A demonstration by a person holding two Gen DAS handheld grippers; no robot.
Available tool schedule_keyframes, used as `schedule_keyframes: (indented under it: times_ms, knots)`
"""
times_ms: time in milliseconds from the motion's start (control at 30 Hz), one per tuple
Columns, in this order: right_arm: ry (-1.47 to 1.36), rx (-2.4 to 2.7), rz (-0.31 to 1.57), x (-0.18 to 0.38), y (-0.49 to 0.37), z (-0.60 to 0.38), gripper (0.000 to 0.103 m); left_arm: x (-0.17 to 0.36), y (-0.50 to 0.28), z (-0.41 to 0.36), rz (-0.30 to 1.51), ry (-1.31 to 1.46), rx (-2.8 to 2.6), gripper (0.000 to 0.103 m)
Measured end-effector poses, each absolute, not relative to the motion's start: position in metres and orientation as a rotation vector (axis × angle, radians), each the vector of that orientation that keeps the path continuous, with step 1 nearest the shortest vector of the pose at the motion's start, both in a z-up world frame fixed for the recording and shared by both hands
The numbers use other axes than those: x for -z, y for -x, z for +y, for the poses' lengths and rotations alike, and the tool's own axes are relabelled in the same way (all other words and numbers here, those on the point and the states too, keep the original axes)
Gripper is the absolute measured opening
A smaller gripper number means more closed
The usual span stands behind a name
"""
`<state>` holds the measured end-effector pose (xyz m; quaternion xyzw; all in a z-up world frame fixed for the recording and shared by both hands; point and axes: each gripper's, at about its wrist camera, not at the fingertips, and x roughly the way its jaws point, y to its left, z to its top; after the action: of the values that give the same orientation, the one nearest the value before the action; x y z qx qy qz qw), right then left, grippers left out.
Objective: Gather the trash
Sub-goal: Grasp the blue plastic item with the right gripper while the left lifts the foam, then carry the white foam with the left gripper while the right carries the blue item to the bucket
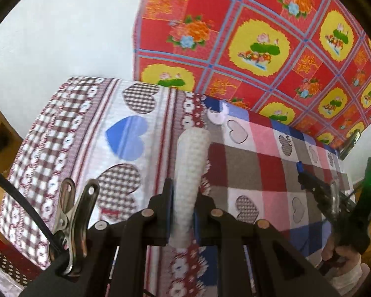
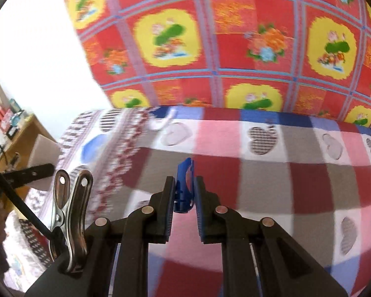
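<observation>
Checked bedsheet (image 2: 259,178) blurred; left tool (image 1: 183,198) pinching white roll (image 1: 189,173), right tool (image 2: 184,190) pinching blue scrap (image 2: 184,188).

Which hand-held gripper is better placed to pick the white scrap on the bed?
Neither is free. Left hand-held gripper holds white roll, right blue piece. Left seems nearer the scrap.
</observation>
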<state>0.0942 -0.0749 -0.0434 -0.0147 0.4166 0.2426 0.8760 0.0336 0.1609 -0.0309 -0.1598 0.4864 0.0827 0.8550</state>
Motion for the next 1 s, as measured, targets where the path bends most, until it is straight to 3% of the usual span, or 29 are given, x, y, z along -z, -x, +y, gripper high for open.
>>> schedule_keyframes:
  times_ms: [567, 1000]
  knots:
    - [0.066, -0.712, 0.778, 0.003, 0.016, 0.062, 0.016, -0.006, 0.084, 0.253, 0.916, 0.357, -0.243, 0.014]
    - [0.151, -0.931, 0.774, -0.002, 0.044, 0.166, 0.016, -0.004, 0.166, 0.343, 0.889, 0.432, -0.422, 0.014]
